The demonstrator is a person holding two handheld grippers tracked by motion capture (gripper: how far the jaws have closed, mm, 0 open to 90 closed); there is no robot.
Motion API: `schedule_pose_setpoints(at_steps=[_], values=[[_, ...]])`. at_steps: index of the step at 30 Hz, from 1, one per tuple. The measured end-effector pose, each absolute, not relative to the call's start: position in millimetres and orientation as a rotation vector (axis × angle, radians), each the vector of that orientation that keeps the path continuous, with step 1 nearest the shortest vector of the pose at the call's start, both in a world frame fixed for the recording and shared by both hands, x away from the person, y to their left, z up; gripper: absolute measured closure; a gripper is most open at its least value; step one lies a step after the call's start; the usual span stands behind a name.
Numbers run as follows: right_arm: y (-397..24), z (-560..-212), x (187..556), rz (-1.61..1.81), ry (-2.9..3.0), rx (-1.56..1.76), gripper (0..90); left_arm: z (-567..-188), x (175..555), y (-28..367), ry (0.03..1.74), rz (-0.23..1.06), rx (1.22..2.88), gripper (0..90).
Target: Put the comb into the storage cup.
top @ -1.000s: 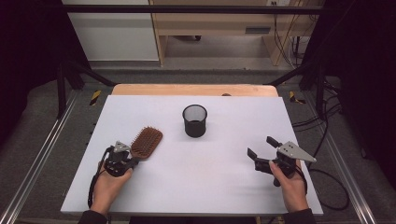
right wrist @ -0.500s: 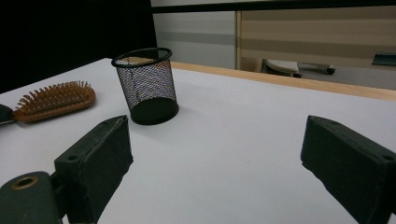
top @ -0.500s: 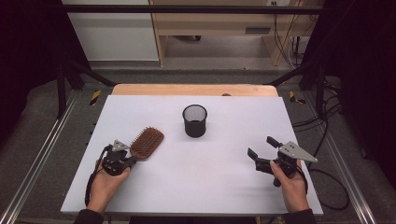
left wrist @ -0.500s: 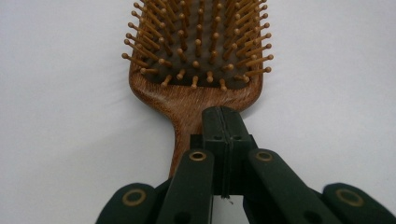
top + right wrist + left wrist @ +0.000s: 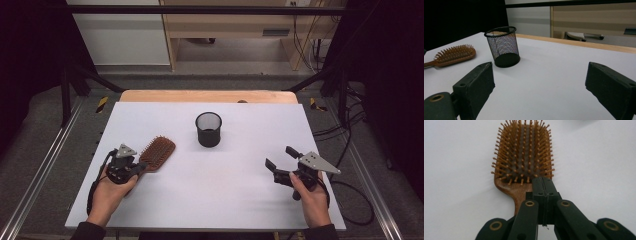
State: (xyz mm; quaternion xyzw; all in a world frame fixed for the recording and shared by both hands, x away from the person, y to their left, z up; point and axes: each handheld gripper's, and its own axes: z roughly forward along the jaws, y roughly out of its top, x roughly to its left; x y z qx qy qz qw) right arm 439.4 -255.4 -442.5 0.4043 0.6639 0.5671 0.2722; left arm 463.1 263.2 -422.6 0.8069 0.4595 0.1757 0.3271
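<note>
- White table (image 5: 210, 195): bare work surface; everything on it sits in the near half and centre.
- Wooden paddle hairbrush (image 5: 156, 152): lies left of centre, bristles up. Long axis runs from handle at 7 o'clock to head at 1 o'clock in the high view. In the left gripper view (image 5: 524, 157) the head points to 12 o'clock, straight ahead of the jaws.
- Black mesh pen cup (image 5: 208, 129): upright at table centre, at about 2 o'clock from the brush head and well apart from it. Looks empty as far as the right gripper view (image 5: 502, 47) shows.
- Left gripper (image 5: 137, 167): jaws clamped together on the brush handle; pads pinch the handle end, head sticks out beyond the fingertips. The left hand (image 5: 107, 192) is the nearer one, it has the brush already. Forearm enters from 6 o'clock, gripper aims to 2 o'clock, close to level.
- Right gripper (image 5: 280, 162): jaws spread wide, nothing between them, hovering over the right side of the table, aimed at 10 o'clock toward the cup, well apart from it.
- Judgement: the next move probably carries the brush toward 2 o'clock to the cup; the handle end is in the jaws, so the head would lead in.
</note>
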Motion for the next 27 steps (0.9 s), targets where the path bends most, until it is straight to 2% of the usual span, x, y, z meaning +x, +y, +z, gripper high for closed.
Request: schedule_pose_setpoints(at_steps=[6,13,17,21,23,25,26,27], values=[[-257.3,-442.2,437.4,1.527,1.782,1.09,8.5,-407.8,467.2,264.4,1.179,0.477,2.156,90.0],[-261.1,-441.6,432.3,1.549,1.767,1.112,8.3,-411.8,466.9,264.5,1.172,0.492,2.181,89.8],[-262.4,-441.7,430.1,1.544,1.765,1.116,8.3,-415.3,469.4,270.0,1.206,0.482,2.157,82.1],[-264.0,-442.2,429.4,1.538,1.761,1.127,8.2,-415.5,470.6,272.9,1.223,0.496,2.148,65.2],[-263.6,-442.7,429.6,1.535,1.763,1.13,8.2,-416.5,471.6,276.1,1.252,0.493,2.128,51.4],[-262.7,-443.5,429.9,1.526,1.776,1.126,8.1,-417.5,472.4,277.6,1.264,0.551,2.12,34.9],[-262.0,-444.1,430.3,1.523,1.779,1.127,8.0,-418.2,472.9,277.9,1.262,0.555,2.121,28.8],[-262.0,-444.4,430.4,1.521,1.783,1.128,7.9,-419.7,474.8,277.8,1.259,0.54,2.13,26.5]])
